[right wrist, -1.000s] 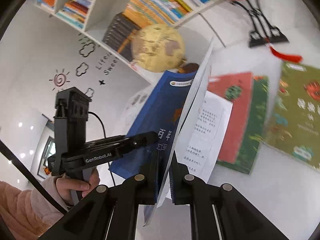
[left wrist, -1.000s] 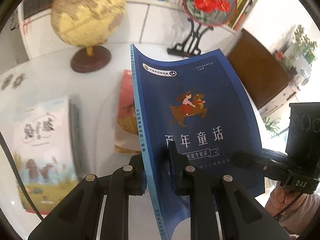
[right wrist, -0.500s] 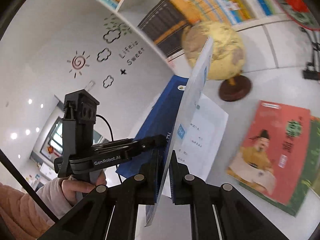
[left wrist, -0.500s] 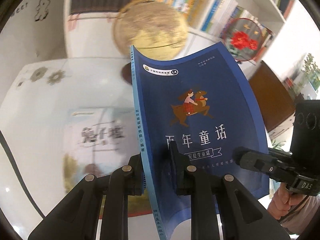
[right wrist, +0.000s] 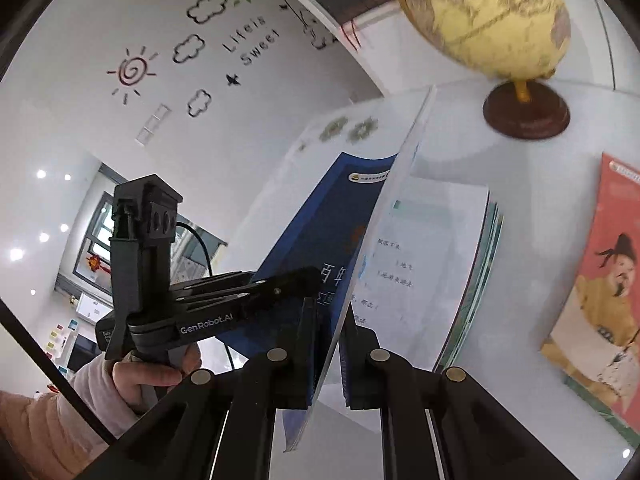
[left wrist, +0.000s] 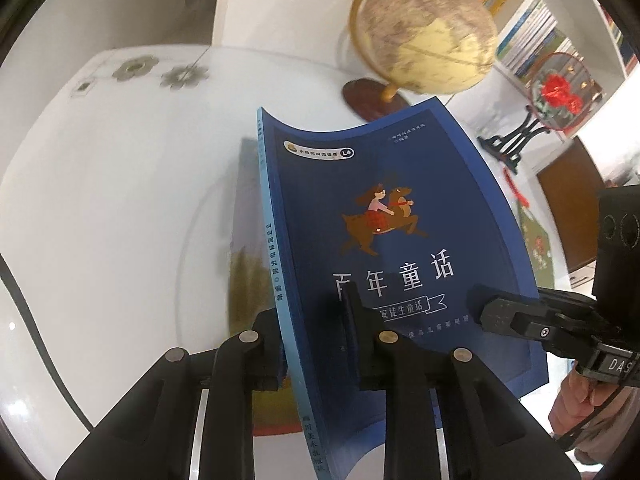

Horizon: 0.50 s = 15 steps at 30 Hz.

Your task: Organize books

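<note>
Over the white table (left wrist: 120, 208), both grippers have swung the blue book (left wrist: 384, 232) toward the globe (left wrist: 424, 28); the left gripper (left wrist: 316, 344) is easing open around its spine while the right gripper (right wrist: 326, 344) stays clamped on its edge, so a set-down looks near

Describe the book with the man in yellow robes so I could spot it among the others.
Start at the big yellowish globe on its dark wooden base at the back of the white table. In the right wrist view, look to the right of the base and nearer: the pink-red book lies flat there. Unlike the blue book held up in the tools, its cover shows a bearded man in a black hat.
</note>
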{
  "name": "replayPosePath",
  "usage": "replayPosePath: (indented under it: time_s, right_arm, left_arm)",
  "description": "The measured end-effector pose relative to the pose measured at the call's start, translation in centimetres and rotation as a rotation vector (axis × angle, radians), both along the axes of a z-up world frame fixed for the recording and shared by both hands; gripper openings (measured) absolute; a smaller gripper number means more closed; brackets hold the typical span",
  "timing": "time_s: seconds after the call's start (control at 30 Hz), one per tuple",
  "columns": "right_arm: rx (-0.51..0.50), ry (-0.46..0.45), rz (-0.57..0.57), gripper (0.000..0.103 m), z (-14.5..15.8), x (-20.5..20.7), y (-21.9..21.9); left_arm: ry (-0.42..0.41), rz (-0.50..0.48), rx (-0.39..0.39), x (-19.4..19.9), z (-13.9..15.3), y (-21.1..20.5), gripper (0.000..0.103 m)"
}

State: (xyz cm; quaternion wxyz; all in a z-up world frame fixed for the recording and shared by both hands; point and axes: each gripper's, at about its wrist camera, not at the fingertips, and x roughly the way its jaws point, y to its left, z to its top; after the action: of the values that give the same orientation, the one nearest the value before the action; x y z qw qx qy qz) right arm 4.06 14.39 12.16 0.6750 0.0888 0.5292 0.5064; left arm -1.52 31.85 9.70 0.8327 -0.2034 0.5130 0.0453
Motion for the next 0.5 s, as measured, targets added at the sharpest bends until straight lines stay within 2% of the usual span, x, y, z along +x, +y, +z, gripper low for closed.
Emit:
replayPosePath:
  time_s: [0.17,0.5]
  right_arm:
    - [-0.041,0.053,-0.021,0.01,-2.4,0.4,1.1]
    - [-0.087,0.127,-0.077,0.01,-5.5,1.4,-0.1]
  left_arm:
    - [0.016,0.019,-0.01,-0.3,-1.4,0.8,0.022]
    - [0.051,0.022,-0.012,-0.4,-1.9,1.3,0.032]
